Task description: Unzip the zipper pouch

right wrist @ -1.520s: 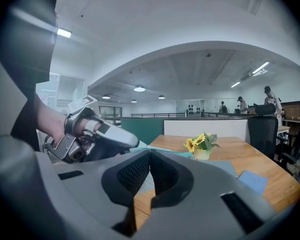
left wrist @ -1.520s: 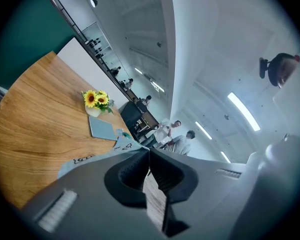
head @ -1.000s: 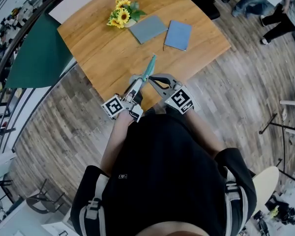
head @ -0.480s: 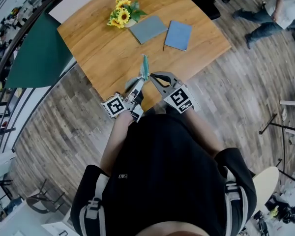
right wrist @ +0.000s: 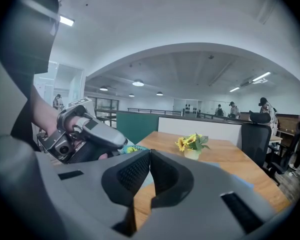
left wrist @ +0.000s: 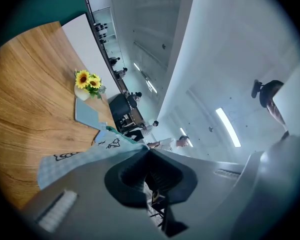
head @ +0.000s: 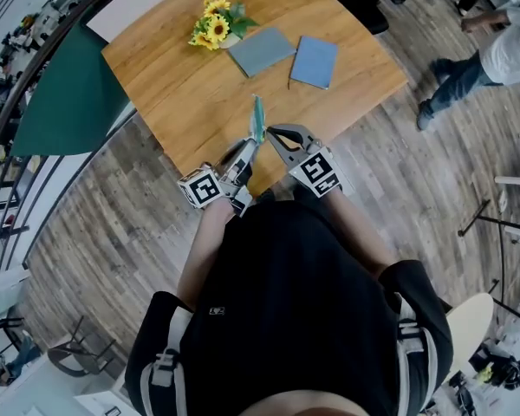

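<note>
Closing just now, left gripper (head: 252, 143) jaws clamped the zipper pouch (head: 257, 116); right gripper (head: 272, 132) jaws pinch it too, so unzipping's next.

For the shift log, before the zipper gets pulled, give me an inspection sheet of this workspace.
Surface: wooden table, light grain.
Job's things: teal zipper pouch, held off the table near its front edge, where both grippers meet.
Clutter: sunflowers in a small vase; two blue-grey notebooks lying flat beside them.
Grippers: left gripper shut on the pouch's fabric; right gripper shut, apparently on the pouch's lower edge.
Cables: nothing seen.
Surroundings: green partition, wood-plank floor, a person walking at far right.
</note>
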`<action>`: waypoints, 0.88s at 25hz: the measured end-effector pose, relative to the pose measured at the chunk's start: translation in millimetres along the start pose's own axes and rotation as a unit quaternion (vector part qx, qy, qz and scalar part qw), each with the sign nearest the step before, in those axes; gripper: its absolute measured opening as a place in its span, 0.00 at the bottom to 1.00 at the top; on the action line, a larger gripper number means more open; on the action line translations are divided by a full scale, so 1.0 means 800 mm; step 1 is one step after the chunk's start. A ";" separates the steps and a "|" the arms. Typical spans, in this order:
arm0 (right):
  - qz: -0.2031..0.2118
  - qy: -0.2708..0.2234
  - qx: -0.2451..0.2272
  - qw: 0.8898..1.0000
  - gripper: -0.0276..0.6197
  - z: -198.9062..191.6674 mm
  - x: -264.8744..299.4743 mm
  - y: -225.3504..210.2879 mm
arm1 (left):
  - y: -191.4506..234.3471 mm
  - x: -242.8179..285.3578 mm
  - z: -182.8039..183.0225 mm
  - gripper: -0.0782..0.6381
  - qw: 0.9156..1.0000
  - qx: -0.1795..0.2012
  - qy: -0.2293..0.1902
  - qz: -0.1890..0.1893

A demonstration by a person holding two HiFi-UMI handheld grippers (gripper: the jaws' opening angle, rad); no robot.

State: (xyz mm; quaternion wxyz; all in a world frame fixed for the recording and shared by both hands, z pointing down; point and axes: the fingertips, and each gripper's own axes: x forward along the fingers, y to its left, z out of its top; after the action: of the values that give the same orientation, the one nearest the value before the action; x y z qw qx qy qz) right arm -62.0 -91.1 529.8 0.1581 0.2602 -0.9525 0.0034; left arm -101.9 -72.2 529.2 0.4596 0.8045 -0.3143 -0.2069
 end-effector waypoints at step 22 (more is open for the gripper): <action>-0.019 0.019 0.008 1.000 0.05 -0.010 0.010 -0.017 | -0.006 -0.003 -0.001 0.11 1.000 0.018 0.023 0.000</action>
State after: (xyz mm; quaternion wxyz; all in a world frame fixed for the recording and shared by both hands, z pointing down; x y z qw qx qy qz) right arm -59.1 -106.5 538.9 0.1743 0.2794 -0.9441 0.0127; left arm -101.9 -68.3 525.6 0.4520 0.8172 -0.3072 -0.1829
